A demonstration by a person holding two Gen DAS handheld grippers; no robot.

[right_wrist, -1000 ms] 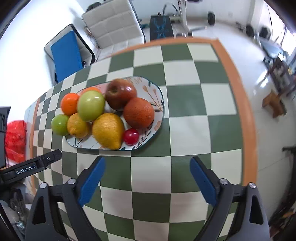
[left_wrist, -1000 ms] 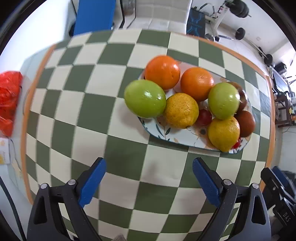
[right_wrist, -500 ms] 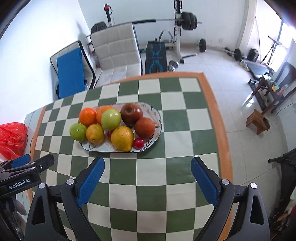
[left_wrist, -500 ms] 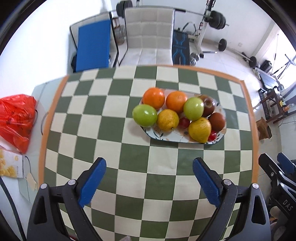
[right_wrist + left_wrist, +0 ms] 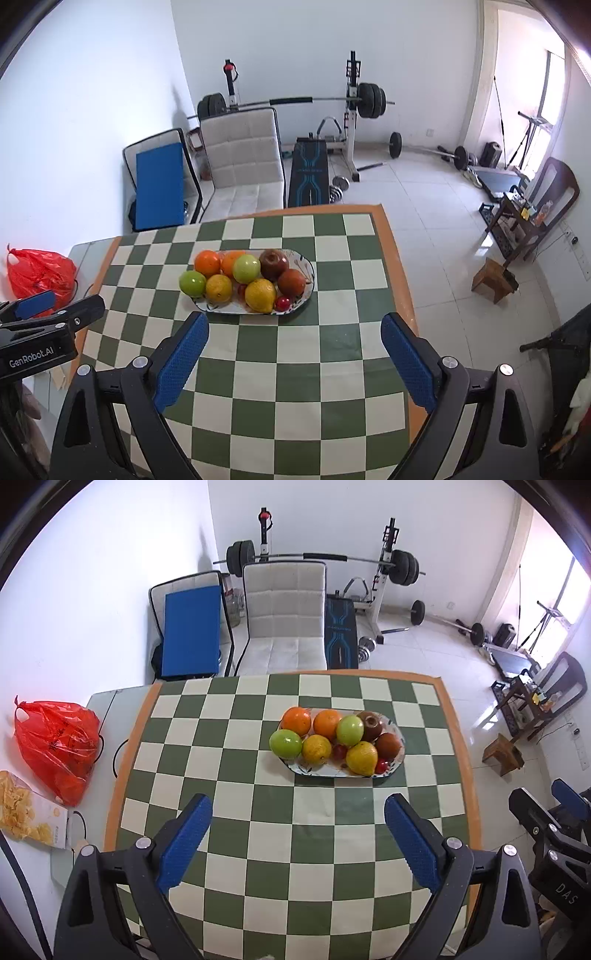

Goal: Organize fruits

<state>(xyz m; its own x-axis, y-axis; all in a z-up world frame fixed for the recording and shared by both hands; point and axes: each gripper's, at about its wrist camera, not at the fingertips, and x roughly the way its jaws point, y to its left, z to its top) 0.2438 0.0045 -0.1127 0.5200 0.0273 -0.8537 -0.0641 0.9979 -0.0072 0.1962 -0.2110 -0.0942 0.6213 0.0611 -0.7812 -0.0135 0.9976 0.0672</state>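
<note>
An oval patterned plate (image 5: 321, 771) (image 5: 306, 265) rests on the green-and-white checked table (image 5: 236, 797) (image 5: 314, 350). It is piled with fruit: two oranges (image 5: 296, 720), two green apples (image 5: 285, 743), two lemons (image 5: 362, 757), a dark red apple (image 5: 273, 264), a brown-red fruit (image 5: 291, 281) and small red ones (image 5: 282, 303). My left gripper (image 5: 297, 834) is open and empty, high above the table's near half. My right gripper (image 5: 293, 352) is also open and empty, well back from the plate. The left gripper's body (image 5: 40, 332) shows at the right wrist view's left edge.
A red plastic bag (image 5: 55, 749) and a snack packet (image 5: 26, 821) lie on a side surface left of the table. Behind the table stand a white padded chair (image 5: 284, 627), a blue panel (image 5: 190, 635) and a barbell rack (image 5: 332, 561). A small wooden stool (image 5: 493, 278) stands on the tiled floor at right.
Both grippers have pulled up and back from the plate, which now looks much smaller and farther off. Both stay open; the fruit has not moved.
</note>
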